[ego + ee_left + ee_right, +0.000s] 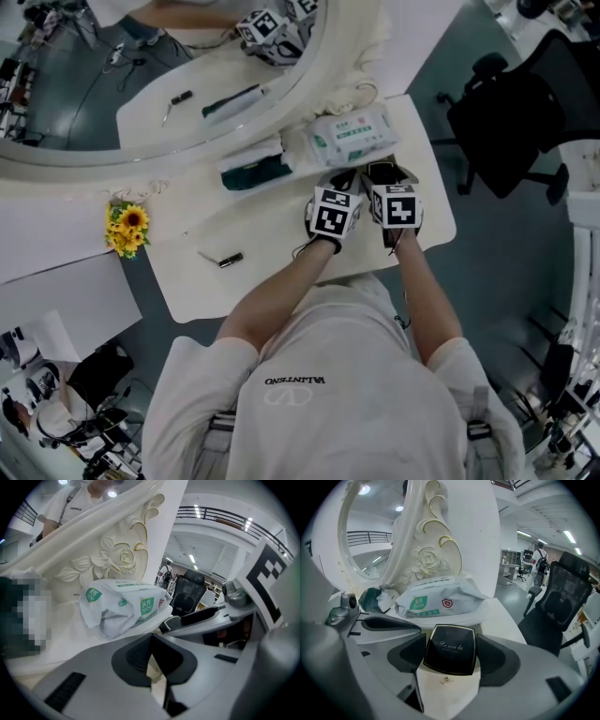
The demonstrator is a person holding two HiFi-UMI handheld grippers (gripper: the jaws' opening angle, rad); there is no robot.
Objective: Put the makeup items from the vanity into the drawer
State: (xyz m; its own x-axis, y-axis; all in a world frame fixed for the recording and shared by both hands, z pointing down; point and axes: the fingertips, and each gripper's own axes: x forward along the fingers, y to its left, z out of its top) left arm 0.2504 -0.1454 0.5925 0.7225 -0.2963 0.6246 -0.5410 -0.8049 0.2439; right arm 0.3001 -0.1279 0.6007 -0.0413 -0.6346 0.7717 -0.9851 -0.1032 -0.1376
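A black square compact (450, 649) with gold trim and script lettering lies between the pads of my right gripper (449, 652), which is shut on it just over the white vanity top (281, 272). In the head view both grippers are side by side at the vanity's right end, the right gripper (384, 174) next to the left gripper (341, 180). My left gripper (151, 654) is shut, its pads meeting with nothing between them. A small black tube (230, 260) with a silver piece beside it lies on the vanity's left part.
A pack of wet wipes (352, 136) lies just beyond both grippers, against the carved mirror frame (426, 555). A dark teal pouch (255, 173) is to its left. Sunflowers (127, 228) stand at the far left. A black office chair (511, 122) stands right of the vanity.
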